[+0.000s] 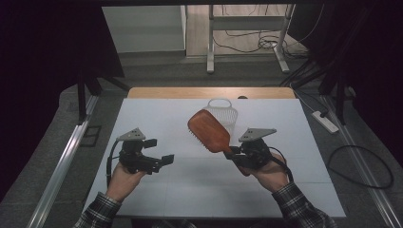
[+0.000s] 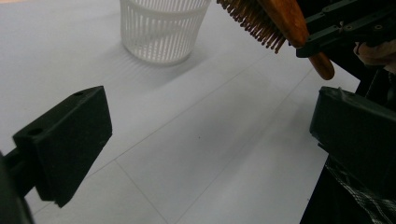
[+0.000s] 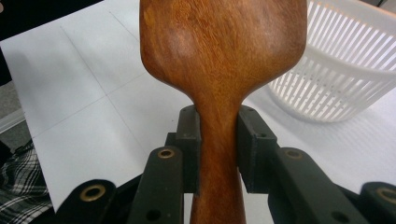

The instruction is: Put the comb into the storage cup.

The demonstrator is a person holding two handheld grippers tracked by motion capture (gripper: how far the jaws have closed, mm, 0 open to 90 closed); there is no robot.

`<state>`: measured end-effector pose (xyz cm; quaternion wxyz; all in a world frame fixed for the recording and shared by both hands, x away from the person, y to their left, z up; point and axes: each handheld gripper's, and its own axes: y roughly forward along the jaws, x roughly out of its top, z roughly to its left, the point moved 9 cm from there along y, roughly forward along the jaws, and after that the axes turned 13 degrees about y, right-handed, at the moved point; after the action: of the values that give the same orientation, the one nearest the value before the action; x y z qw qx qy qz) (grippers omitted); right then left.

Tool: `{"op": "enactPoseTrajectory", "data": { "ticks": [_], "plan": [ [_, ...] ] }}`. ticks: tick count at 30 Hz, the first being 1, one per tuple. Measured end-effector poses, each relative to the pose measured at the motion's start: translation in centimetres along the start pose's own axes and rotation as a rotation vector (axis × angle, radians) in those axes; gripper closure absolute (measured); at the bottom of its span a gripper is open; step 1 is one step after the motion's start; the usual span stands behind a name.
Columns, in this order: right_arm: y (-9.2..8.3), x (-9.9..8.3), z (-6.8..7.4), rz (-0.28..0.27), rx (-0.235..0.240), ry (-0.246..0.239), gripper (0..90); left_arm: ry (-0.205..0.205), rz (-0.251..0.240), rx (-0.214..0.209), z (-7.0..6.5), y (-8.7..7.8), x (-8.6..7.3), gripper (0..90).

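Brush [image 1: 209,130] sits off the table in the high view, handle pinched in the right gripper [image 1: 236,155], head sticking up and away from the jaws toward the basket [image 1: 223,113], which stands just beyond the head. Long axis runs along the jaws' line, tilted up-left. Left gripper [image 1: 161,161] hangs free over the table [image 1: 157,118], jaws spread, nothing between them.

Left gripper view: both jaws wide apart, bare table between. Ahead of the jaws, basket [image 2: 161,28] upright; brush [image 2: 268,21] up to the right of them, bristles facing down toward the table, handle end poking out past the other gripper's jaws.

Right gripper view: jaws pressed on the narrow neck of the brush [image 3: 222,60], one each side, smooth wooden back facing the camera, head straight ahead of the jaws. Basket [image 3: 345,74] ahead and to the right, rim open.

Likely step: drop the brush in the basket. To do it well, carry the head over the rim first, tip it down, release only once the head is inside; the grip looks centred, so little twist risk.
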<state>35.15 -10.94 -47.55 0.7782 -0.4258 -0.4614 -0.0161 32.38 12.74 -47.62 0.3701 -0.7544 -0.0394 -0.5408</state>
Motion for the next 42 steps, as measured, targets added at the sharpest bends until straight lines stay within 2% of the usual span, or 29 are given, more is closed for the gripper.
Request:
{"op": "enactPoseTrajectory", "data": {
  "ticks": [7,18,33,42],
  "plan": [
    [0.0,0.1,0.4,-0.013,-0.003,-0.01,72.3,-0.027,-0.024,-0.036,-0.1,0.8,1.1,0.0],
    [0.3,0.0,1.1,-0.011,0.007,-0.02,72.2,-0.042,-0.031,-0.065,-0.7,2.3,2.9,0.0],
    [0.7,-0.1,1.8,-0.015,0.015,-0.03,72.2,-0.085,-0.031,-0.099,-0.7,4.3,4.3,0.0],
    [0.9,-0.2,2.0,-0.013,0.019,-0.036,72.2,-0.114,-0.013,-0.126,-0.6,5.8,4.4,0.0]
  ]
}}
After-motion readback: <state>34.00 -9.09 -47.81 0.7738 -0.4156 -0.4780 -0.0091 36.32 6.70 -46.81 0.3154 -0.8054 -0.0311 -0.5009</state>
